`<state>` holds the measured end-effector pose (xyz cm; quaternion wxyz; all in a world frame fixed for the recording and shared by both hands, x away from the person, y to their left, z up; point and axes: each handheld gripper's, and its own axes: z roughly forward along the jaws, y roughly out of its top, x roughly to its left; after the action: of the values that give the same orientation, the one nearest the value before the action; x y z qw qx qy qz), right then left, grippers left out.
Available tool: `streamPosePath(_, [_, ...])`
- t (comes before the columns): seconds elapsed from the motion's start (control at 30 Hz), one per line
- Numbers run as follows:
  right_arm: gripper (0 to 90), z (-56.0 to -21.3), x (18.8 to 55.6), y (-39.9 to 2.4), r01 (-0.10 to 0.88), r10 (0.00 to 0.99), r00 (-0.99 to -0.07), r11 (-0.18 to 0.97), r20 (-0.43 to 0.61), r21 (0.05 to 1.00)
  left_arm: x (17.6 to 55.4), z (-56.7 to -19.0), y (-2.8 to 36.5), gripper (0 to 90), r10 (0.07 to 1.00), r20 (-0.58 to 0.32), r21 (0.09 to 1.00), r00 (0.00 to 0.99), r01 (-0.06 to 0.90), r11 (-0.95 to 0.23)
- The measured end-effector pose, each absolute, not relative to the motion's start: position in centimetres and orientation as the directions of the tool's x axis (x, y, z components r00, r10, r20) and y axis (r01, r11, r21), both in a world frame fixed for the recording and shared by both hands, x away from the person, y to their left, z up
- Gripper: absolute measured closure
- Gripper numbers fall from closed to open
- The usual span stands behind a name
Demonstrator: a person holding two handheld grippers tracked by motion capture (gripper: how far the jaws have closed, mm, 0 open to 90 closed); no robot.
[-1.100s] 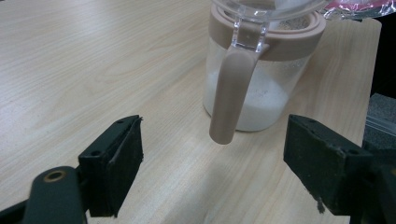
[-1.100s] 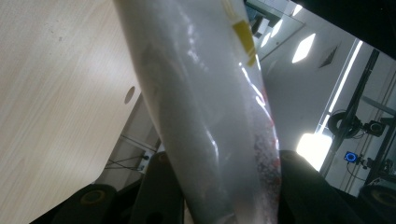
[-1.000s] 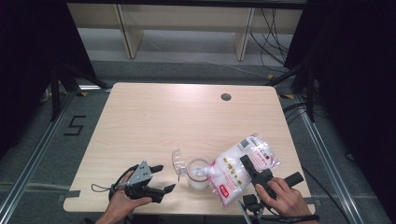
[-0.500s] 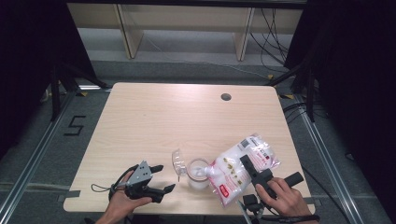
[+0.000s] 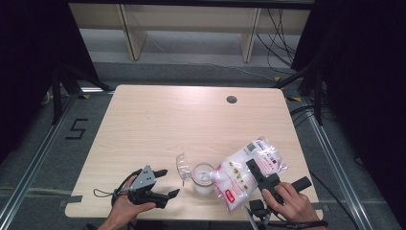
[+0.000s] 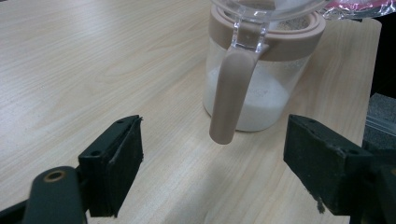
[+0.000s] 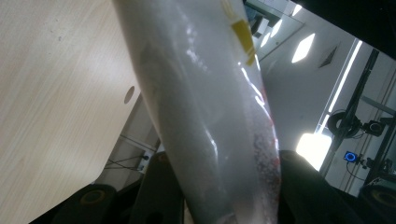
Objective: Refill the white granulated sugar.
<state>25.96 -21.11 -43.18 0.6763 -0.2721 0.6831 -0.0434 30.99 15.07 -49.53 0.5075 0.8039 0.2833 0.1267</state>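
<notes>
A clear jar [image 5: 203, 178] with a beige collar stands near the table's front edge, white granules in its bottom [image 6: 254, 105]. Its clear lid [image 5: 181, 165] is flipped open to the left. A plastic bag [image 5: 238, 178] of white granules lies tilted with its lower end over the jar's mouth. My right gripper [image 5: 254, 168] is shut on the bag; in the right gripper view the bag [image 7: 201, 93] runs up between the jaws [image 7: 224, 189]. My left gripper [image 5: 171, 182] rests on the table left of the jar, open, with the jar's beige latch [image 6: 231, 88] just beyond its jaws [image 6: 212, 163].
The light wooden table [image 5: 191, 124] has a round cable hole [image 5: 231, 99] at the far right. Metal floor rails run along both sides, and shelving and cables stand behind the table.
</notes>
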Motion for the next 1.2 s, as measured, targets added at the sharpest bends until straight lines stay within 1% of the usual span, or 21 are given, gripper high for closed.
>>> streamPosePath(0.97, [73.2,-43.11,25.97,-21.08,-0.318,-0.438,0.071,0.842,-0.896,-0.436,31.13,-49.52,15.13,19.5,0.573,-0.065,0.888,0.817,0.309,-0.341])
streamPosePath(1.2, [73.2,-43.08,25.95,-21.04,-0.319,-0.441,0.074,0.84,-0.895,-0.44,31.05,-49.54,15.1,19.4,0.579,-0.081,0.887,0.812,0.324,-0.33])
